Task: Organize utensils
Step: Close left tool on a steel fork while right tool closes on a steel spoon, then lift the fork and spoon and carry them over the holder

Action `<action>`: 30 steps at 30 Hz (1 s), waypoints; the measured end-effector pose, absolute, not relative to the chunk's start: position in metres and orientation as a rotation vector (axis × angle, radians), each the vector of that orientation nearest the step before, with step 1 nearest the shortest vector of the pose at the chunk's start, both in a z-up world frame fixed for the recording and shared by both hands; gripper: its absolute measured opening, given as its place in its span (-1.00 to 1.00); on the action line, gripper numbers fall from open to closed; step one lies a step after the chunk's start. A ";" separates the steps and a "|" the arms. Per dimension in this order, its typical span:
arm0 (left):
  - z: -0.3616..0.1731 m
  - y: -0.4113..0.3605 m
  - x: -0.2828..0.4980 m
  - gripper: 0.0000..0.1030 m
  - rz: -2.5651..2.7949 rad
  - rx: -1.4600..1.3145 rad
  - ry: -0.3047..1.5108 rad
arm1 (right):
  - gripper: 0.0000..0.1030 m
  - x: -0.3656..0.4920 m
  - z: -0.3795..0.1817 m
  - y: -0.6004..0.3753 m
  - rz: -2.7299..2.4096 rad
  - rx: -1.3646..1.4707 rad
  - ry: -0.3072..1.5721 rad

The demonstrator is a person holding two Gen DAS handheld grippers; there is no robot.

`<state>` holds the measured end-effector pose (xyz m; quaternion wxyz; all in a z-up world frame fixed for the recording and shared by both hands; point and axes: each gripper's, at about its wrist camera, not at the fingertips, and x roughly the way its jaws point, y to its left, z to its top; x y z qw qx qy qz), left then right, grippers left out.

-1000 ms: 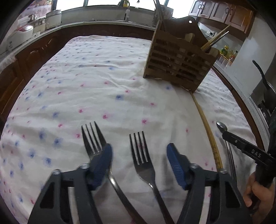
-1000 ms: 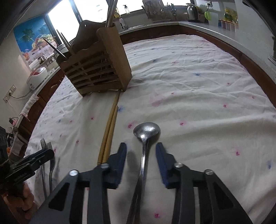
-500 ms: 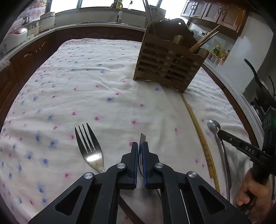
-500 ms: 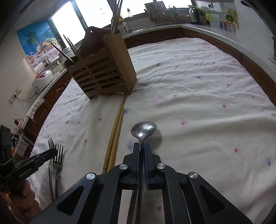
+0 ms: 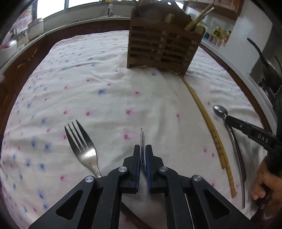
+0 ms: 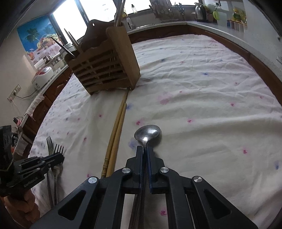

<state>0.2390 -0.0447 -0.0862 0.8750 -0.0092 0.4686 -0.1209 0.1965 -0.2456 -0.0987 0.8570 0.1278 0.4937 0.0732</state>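
Nearest the lens, a fork (image 5: 142,141) is pinched edge-on between the closed pads of the left hand-held gripper (image 5: 142,149), tines pointing fwd, so it can be lifted off the cloth. A second fork (image 5: 82,149) is left flat on the flowered cloth (image 5: 105,84) just beside it, not yet picked up. On the other side, the right hand-held gripper (image 6: 144,151) is clamped on the neck of a spoon (image 6: 148,133), bowl lying just ahead of the pads; both pairs of jaws were closed onto their utensils within the last moment. Between the 2 tools, a pair of bamboo chopsticks (image 6: 116,133) is seen laid lengthwise on the bench, tips running up to the foot of the wooden utensil holder (image 6: 105,67). That holder, slatted and upright at the far end, already carries chopsticks and metal handles in its compartments – presumably the destination for fork and spoon alike. Beyond it, kitchen counters w/ a rice cooker (image 6: 42,75) and kettle (image 6: 200,11) are visible
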 end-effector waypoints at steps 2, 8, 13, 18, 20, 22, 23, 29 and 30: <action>-0.086 -0.047 0.242 -0.91 -0.255 -0.010 0.984 | -0.90 0.199 -0.100 -0.245 0.161 0.266 1.042; -0.086 -0.051 0.245 -0.92 -0.260 0.020 0.988 | -0.89 0.206 -0.102 -0.246 0.174 0.276 1.060; -0.087 -0.046 0.243 -0.97 -0.275 -0.013 0.980 | -0.91 0.200 -0.094 -0.246 0.182 0.286 1.041; -0.070 -0.037 0.230 -0.98 -0.300 -0.055 0.926 | -0.91 0.188 -0.068 -0.256 0.194 0.338 0.949; -0.061 -0.033 0.224 -0.98 -0.303 -0.068 0.897 | -0.92 0.185 -0.056 -0.261 0.189 0.354 0.912; -0.053 -0.028 0.219 -0.99 -0.307 -0.083 0.873 | -0.93 0.181 -0.043 -0.265 0.184 0.363 0.875; -0.047 -0.025 0.215 -0.99 -0.311 -0.097 0.854 | -0.94 0.180 -0.038 -0.266 0.184 0.365 0.861; -0.021 -0.006 0.190 -1.00 -0.310 -0.152 0.754 | -0.96 0.167 -0.006 -0.264 0.187 0.362 0.766; -0.017 -0.003 0.185 -1.00 -0.308 -0.159 0.738 | -0.96 0.164 -0.001 -0.263 0.186 0.354 0.750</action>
